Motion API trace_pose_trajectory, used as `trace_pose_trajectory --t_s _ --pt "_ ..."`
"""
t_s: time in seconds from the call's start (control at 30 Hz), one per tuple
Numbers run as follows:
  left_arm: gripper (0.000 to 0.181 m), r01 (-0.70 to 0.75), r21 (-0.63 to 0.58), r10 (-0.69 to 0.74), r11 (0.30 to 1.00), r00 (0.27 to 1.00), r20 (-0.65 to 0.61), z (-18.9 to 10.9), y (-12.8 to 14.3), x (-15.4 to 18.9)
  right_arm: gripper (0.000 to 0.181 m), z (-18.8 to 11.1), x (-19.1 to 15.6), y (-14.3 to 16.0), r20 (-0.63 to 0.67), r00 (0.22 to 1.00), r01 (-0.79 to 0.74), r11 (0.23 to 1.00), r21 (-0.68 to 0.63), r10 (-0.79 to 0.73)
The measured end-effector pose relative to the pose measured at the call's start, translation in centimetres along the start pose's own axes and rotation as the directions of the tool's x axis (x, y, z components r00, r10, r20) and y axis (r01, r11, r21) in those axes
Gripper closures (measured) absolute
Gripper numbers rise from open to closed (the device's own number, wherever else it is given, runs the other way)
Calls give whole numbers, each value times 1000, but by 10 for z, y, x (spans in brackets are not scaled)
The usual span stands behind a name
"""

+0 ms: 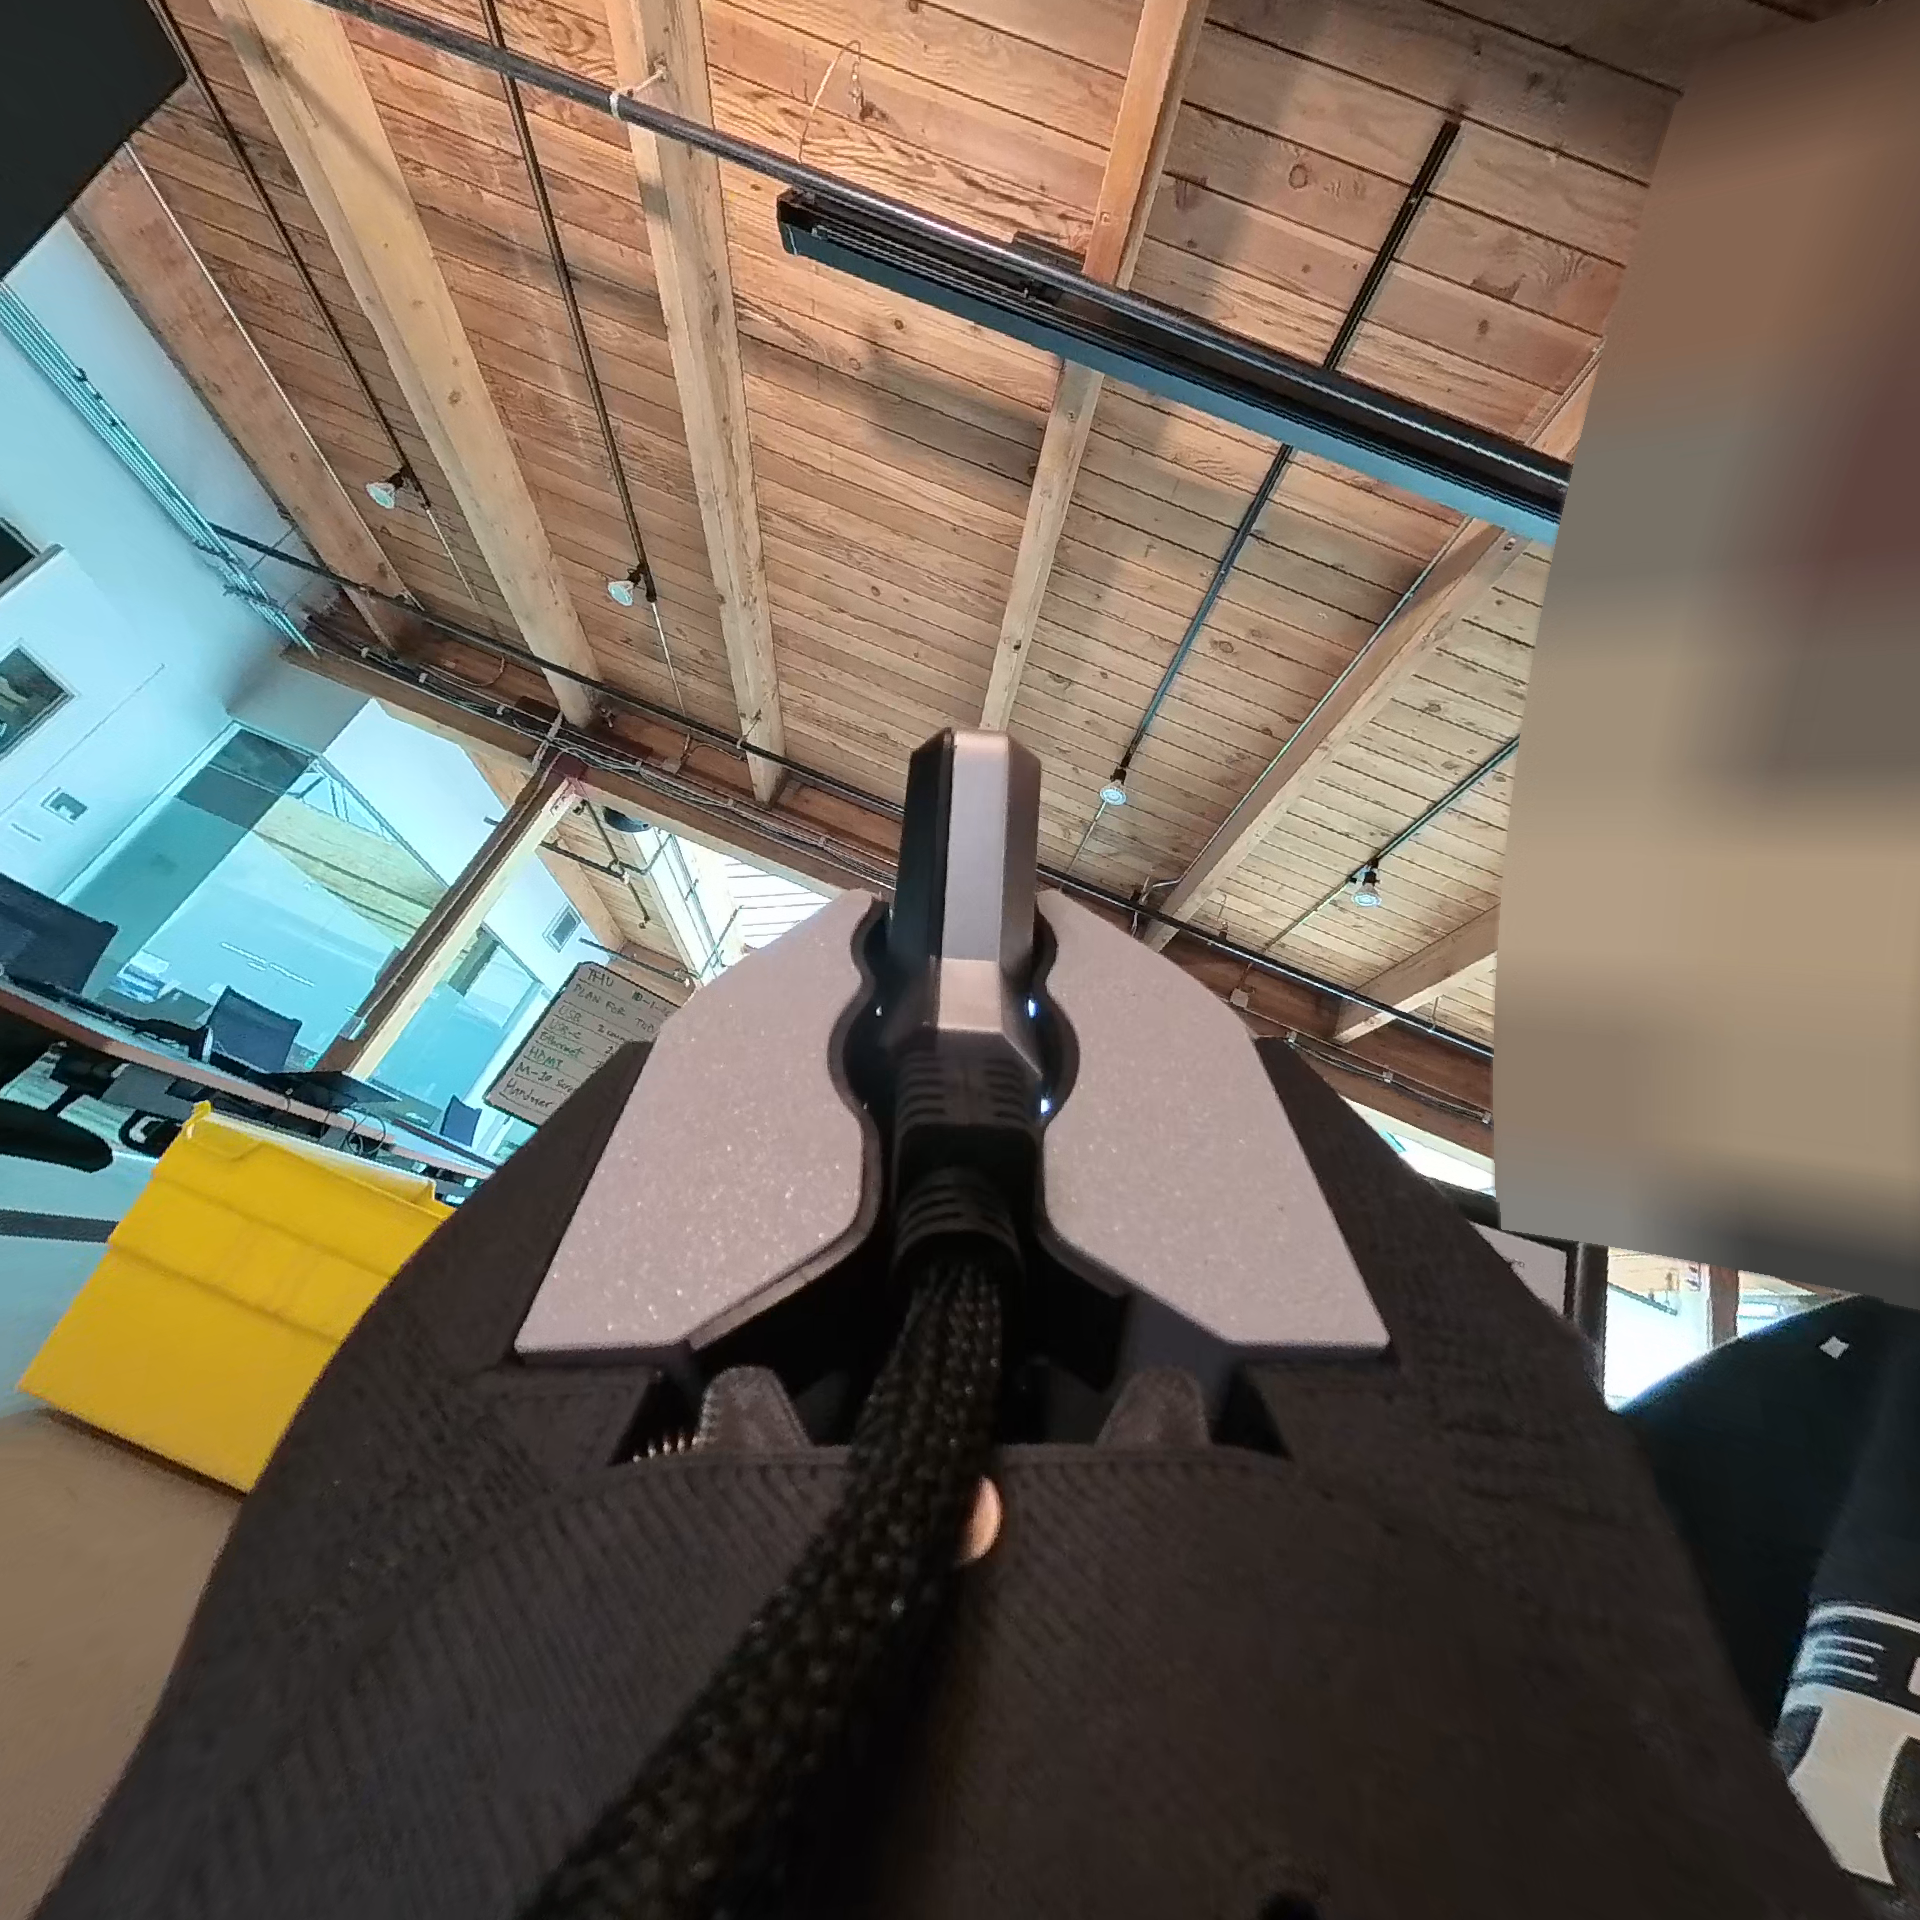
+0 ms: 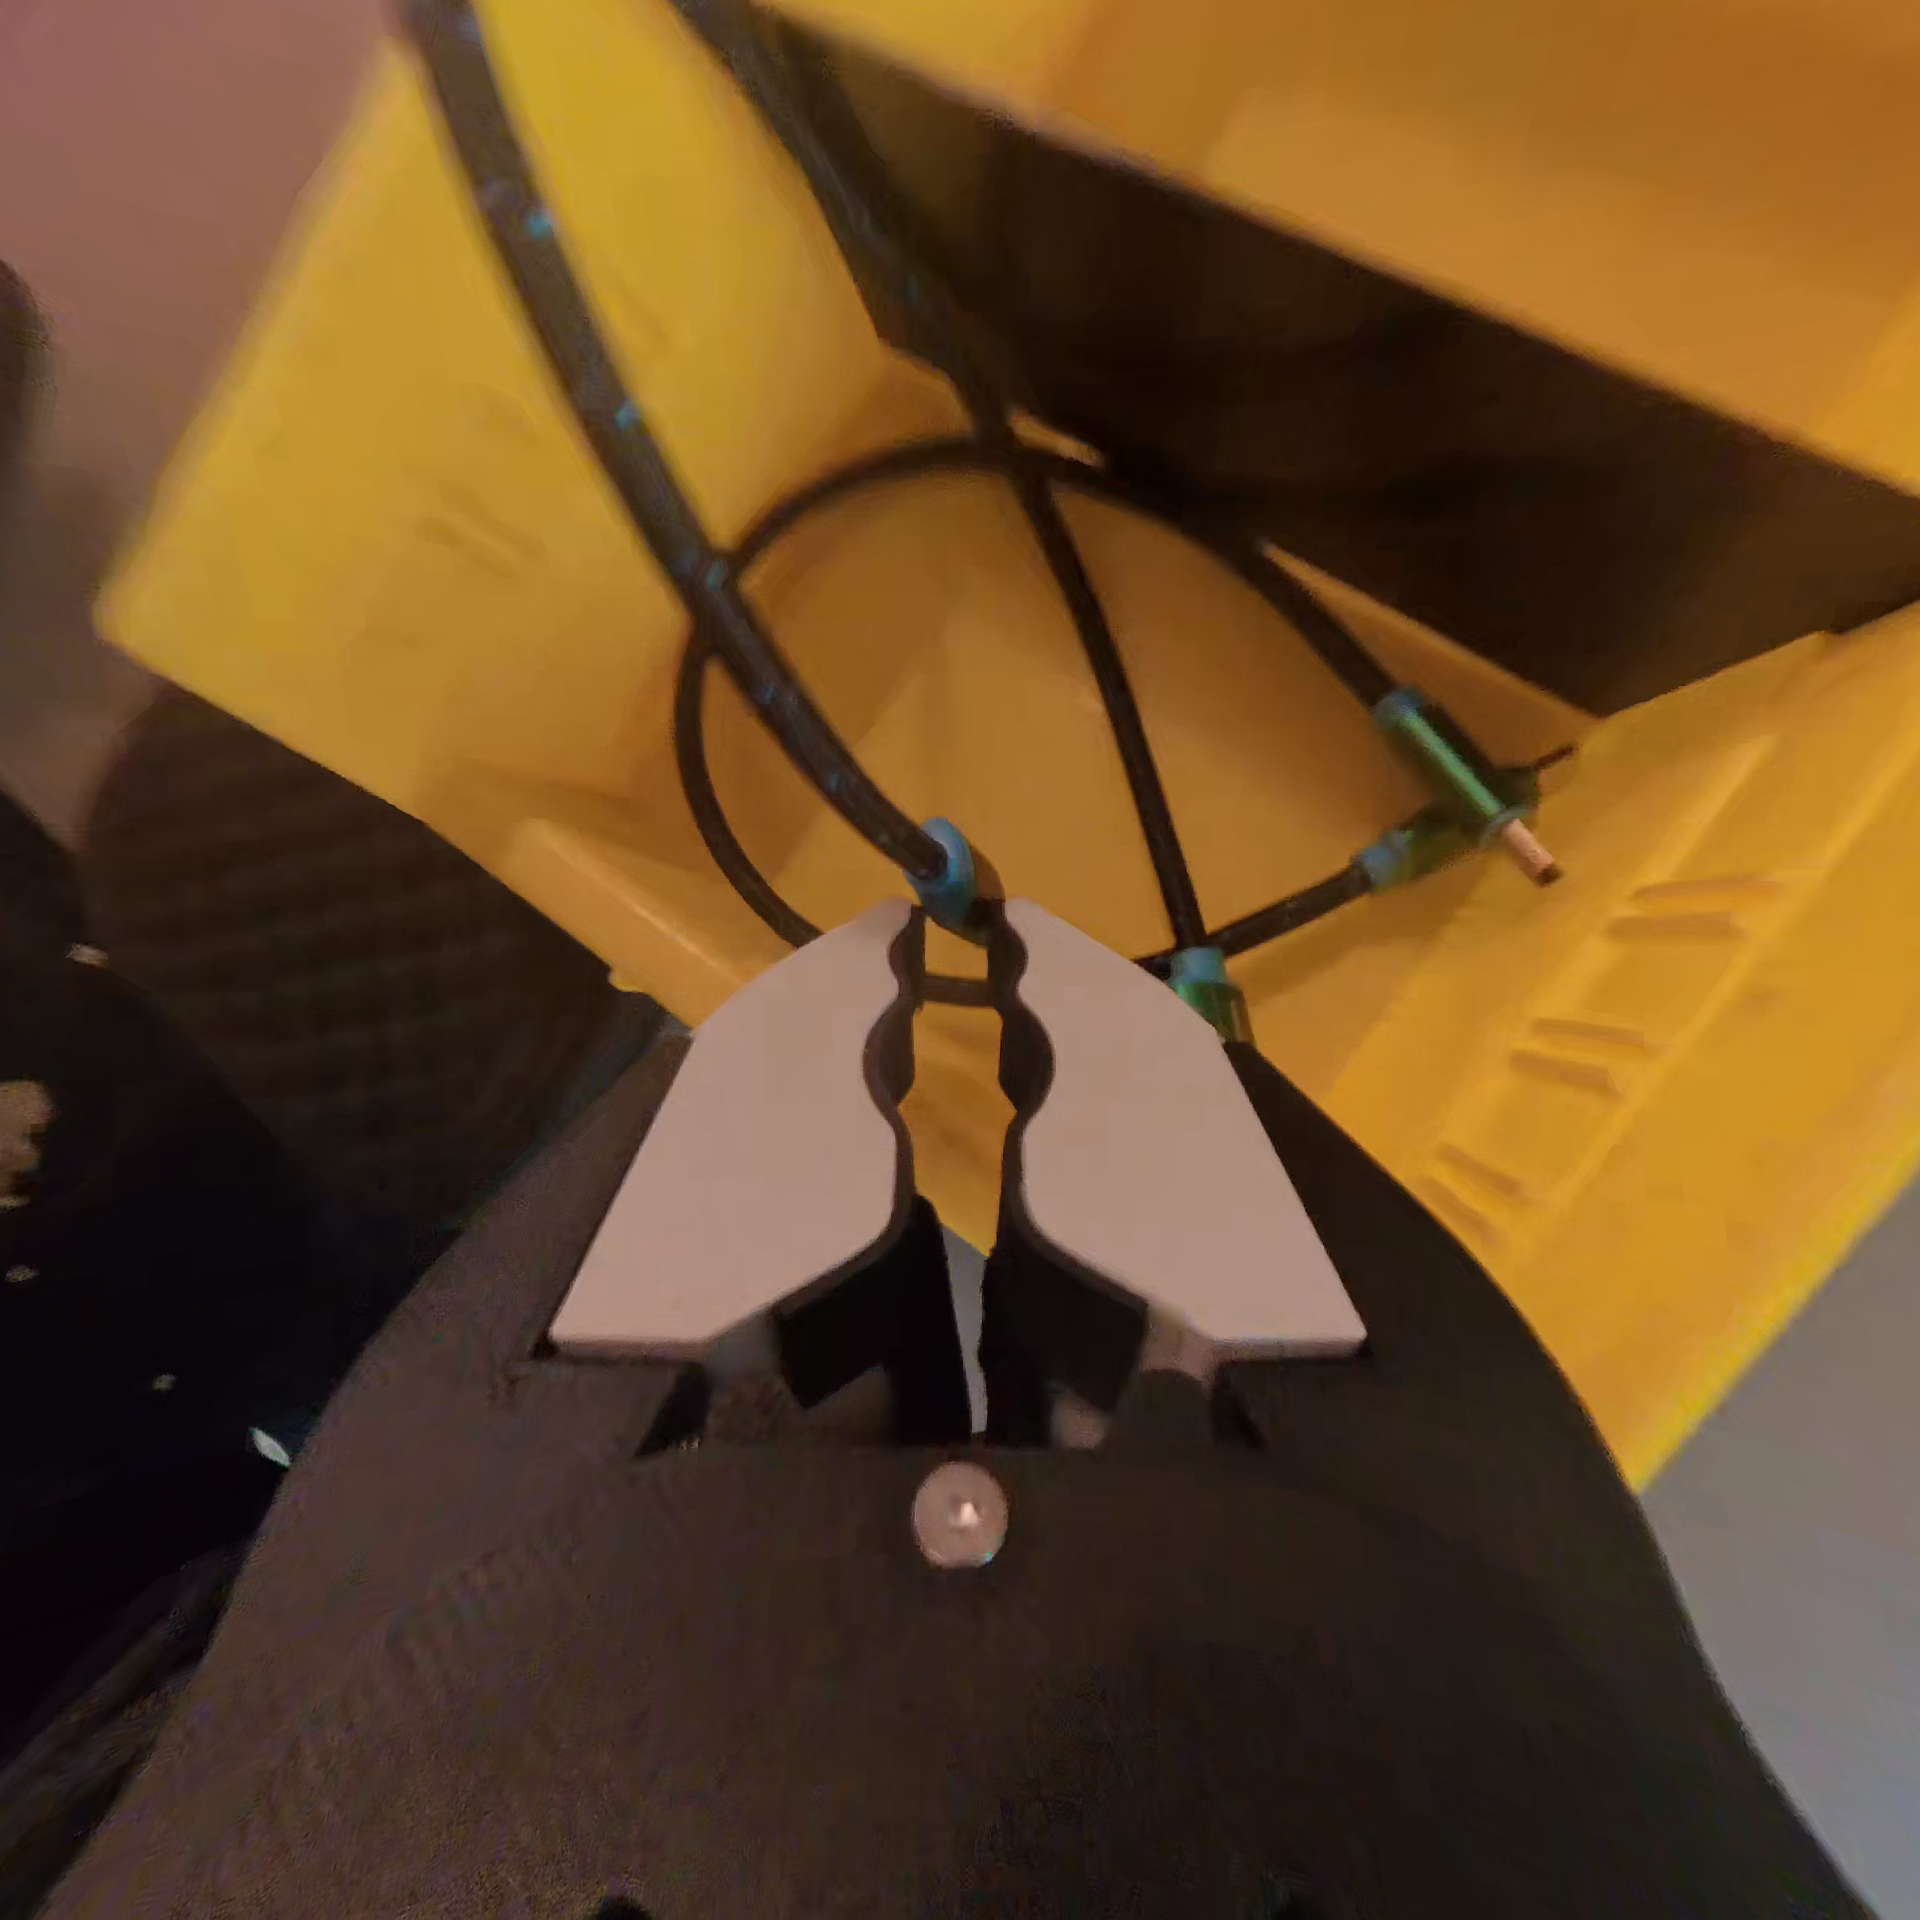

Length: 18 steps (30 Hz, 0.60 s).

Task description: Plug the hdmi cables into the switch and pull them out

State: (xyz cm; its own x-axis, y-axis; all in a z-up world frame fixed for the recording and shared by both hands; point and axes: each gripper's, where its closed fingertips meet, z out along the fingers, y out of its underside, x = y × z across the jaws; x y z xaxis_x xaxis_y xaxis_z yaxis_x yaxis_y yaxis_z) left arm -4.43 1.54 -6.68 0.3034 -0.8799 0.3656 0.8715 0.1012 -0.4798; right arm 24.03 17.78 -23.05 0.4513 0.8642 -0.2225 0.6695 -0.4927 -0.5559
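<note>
Wooden ceiling (image 1: 935,416), left gripper (image 1: 956,935) clamping switch (image 1: 971,831)

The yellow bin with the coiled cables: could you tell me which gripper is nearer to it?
Right. The right gripper reaches into the yellow bin, fingertips at a black cable. The left gripper points at the ceiling, clamping an HDMI plug, away from the bin.

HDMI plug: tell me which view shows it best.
The left wrist view. There the HDMI plug sits sharp and centred, clamped in the left gripper jaws, its braided cable trailing back. The right wrist view shows none of it, only blurred cables in a yellow bin.
</note>
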Motion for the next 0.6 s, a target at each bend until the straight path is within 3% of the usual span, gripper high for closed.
trace_pose_trajectory --t_s 0.13,0.3,0.37,0.43,0.6 --pt "158 4 -5 -4 1000 1000 4 0 1 0 168 14 7 18 -127 991 22 979 -203 -49" --pt "158 12 -8 -12 1000 1000 3 0 2 -1 146 6 9 18 -205 975 27 963 -268 -85" --pt "158 14 -10 -14 1000 1000 4 0 2 -1 141 0 2 15 -191 977 43 966 -253 -94" --pt "158 15 -10 -15 1000 1000 4 0 2 -1 133 -5 -16 6 -95 991 76 977 -200 -96" --pt "158 15 -11 -15 1000 1000 5 0 3 -1 125 -19 -47 -28 14 983 182 983 10 -182"
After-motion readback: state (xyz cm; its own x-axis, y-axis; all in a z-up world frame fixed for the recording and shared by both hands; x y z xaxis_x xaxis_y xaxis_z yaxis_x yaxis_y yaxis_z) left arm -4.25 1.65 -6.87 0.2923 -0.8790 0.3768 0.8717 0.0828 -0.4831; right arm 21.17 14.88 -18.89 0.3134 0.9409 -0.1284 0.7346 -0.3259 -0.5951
